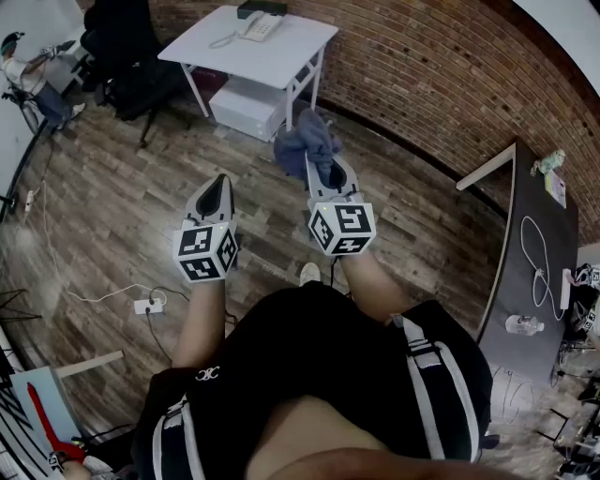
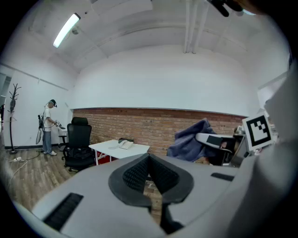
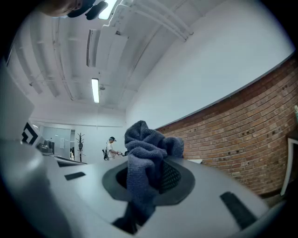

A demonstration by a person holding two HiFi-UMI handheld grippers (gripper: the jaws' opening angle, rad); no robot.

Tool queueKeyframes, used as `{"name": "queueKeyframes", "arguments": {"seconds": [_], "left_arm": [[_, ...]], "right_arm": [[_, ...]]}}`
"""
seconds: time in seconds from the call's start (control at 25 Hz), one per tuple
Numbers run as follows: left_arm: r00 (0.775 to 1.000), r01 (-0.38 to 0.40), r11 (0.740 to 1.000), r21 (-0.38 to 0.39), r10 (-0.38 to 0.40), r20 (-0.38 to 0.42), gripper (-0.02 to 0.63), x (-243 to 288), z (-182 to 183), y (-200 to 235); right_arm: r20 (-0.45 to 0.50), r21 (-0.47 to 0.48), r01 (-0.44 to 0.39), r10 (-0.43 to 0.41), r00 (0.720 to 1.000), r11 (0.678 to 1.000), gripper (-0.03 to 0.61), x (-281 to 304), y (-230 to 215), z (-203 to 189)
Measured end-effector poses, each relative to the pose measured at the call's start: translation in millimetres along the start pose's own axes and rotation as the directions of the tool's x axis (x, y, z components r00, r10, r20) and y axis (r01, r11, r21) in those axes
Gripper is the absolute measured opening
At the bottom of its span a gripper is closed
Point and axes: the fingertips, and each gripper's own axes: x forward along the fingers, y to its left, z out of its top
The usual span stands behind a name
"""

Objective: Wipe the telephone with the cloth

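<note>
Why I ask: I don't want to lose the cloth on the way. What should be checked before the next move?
1. Cloth gripped by the right tool: ok, the jaws are shut on it and it bunches above them.
2. Left tool free: ok, jaws together with nothing between them.
3. Telephone found: ok, it sits on the white table by the brick wall.
4. Telephone within reach: not ok, the table stands across the floor, apart from both tools.
5. Cord and handset clear for wiping: cannot tell, too small to make out.
</note>
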Motion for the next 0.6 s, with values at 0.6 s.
{"name": "queueKeyframes", "arguments": {"seconds": [0.6], "left_arm": [[1.0, 0.003, 1.0, 0.016, -0.003, 0.012, -0.006, 56, 17, -11]], "right_arm": [[-0.024, -0.026, -0.018, 0.017, 1.0, 1.0, 0.044, 34, -38, -3]]}}
